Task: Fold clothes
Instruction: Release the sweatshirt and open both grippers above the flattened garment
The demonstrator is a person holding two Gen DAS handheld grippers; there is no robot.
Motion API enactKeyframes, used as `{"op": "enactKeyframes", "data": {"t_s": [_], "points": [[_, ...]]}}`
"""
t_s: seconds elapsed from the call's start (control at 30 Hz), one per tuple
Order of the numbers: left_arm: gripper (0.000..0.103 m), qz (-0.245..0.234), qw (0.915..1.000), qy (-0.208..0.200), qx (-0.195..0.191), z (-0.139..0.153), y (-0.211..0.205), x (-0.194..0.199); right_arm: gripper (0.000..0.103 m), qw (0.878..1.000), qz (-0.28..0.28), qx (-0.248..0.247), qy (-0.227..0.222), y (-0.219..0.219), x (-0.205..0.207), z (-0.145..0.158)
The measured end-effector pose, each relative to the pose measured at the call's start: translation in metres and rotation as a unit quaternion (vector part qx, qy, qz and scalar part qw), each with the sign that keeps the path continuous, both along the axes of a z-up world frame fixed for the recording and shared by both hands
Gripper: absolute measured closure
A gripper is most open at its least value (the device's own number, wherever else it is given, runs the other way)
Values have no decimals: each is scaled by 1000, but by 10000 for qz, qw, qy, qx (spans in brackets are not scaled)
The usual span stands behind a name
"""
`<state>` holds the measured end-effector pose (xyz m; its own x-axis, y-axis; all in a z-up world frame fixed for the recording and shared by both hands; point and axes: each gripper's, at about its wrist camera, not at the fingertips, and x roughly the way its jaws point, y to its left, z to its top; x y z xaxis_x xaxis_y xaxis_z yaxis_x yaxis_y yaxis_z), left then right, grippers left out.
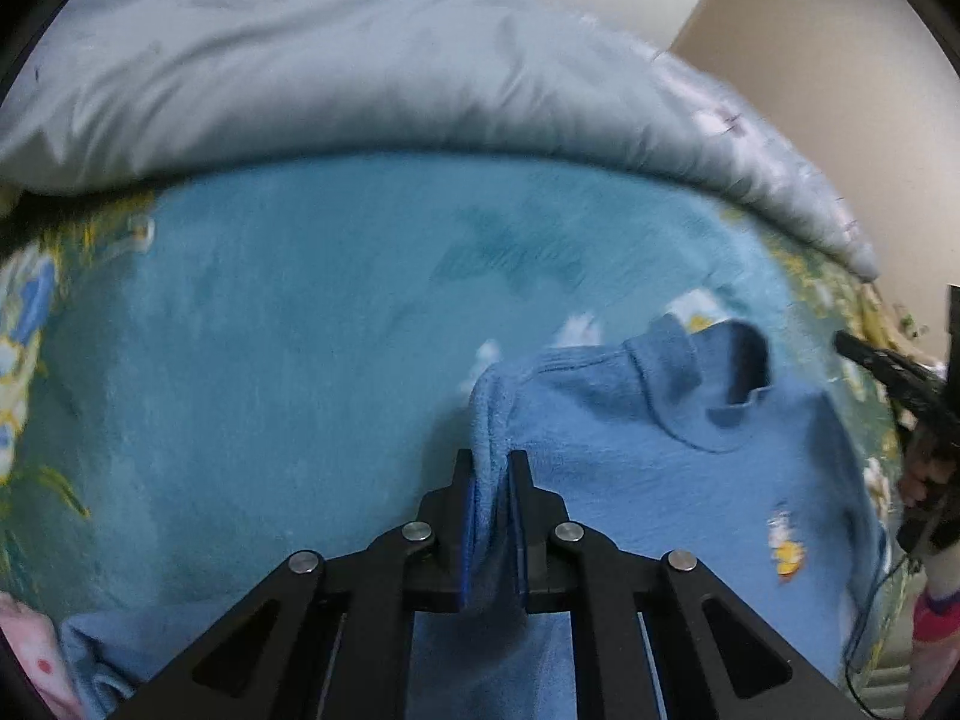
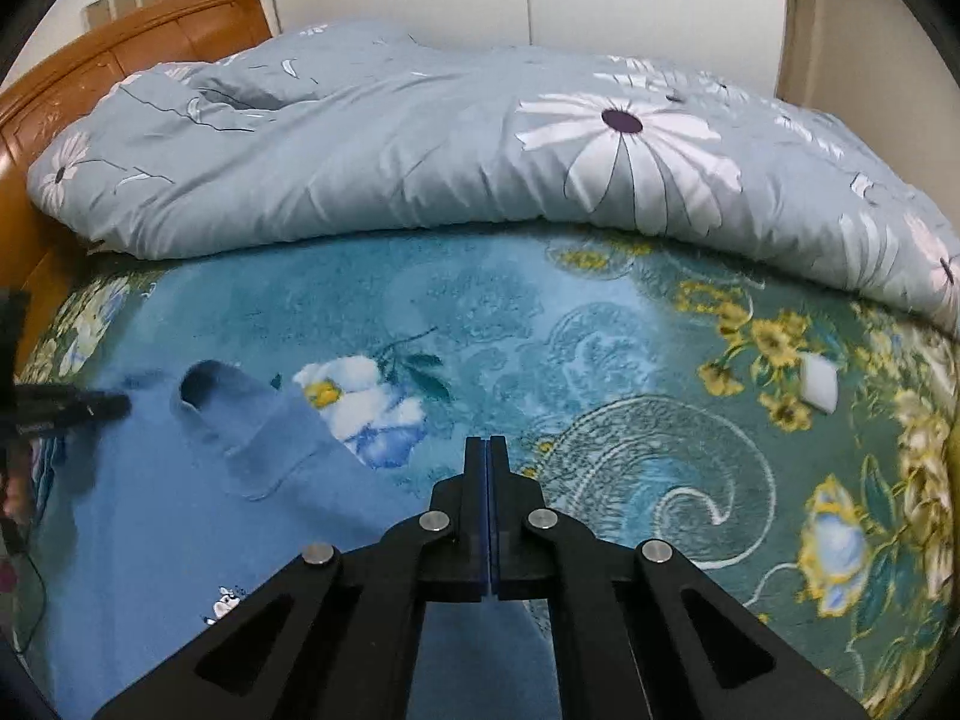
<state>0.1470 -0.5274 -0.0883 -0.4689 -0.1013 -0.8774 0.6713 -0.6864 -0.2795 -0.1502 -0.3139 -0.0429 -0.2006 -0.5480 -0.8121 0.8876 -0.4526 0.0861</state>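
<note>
- The left gripper (image 1: 492, 462) is clamped on a ridge of the blue sweater (image 1: 630, 450) at its shoulder edge, the cloth pinched between both pads.
- The right gripper (image 2: 487, 450) has its jaws pressed flat together with nothing showing between them; it looks to have missed the other shoulder.
- The sweater lies spread on the bed, collar (image 1: 714, 384) away from the person and a small cartoon print (image 1: 786, 546) on its chest.
- To fold well, the right gripper probably needs a fresh bite on the near edge before either hand lifts, so the fold stays even.
- The bed carries a teal floral blanket (image 2: 540, 324); a grey flowered duvet (image 2: 420, 150) is heaped behind it.
- A wooden headboard (image 2: 120, 42) stands at the left, pale walls behind.
</note>
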Motion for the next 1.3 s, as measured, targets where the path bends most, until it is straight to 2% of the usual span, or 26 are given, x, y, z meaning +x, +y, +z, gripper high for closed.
{"op": "enactKeyframes", "data": {"t_s": [0.07,0.2,0.27,0.37,0.47,0.53,0.67,0.7,0.8,0.9,1.23,1.3], "points": [[90,57,10000,-62,35,-6,-1,1,103,10000,30,54,-53,6,3,-3],[84,63,10000,-46,41,3,5,4,103,10000,-13,47,-43,33,2,9],[64,63,9999,-72,-42,15,15,11,103,10000,-44,-21,-29,55,4,20],[46,120,9988,18,-485,41,38,25,101,9999,-132,4,75,99,15,31],[40,181,9940,116,-1074,65,74,46,94,9993,-363,88,51,160,36,30],[35,181,9923,371,-1164,74,99,63,88,9987,-488,105,-31,197,52,26],[34,281,9926,792,-879,79,138,96,55,9991,-237,98,-345,257,103,7],[34,370,9920,880,-821,79,147,102,51,9990,-164,111,-395,266,114,2],[33,599,9898,1198,-492,77,169,119,50,9982,76,114,-581,282,143,-13],[33,686,9876,1382,-294,79,186,130,50,9987,76,256,-429,283,158,-27],[32,843,9869,1321,-379,96,216,153,50,9994,-173,301,-54,283,169,-42],[32,844,9868,1334,-357,96,218,153,65,9989,-342,305,-38,284,166,-42]]}}
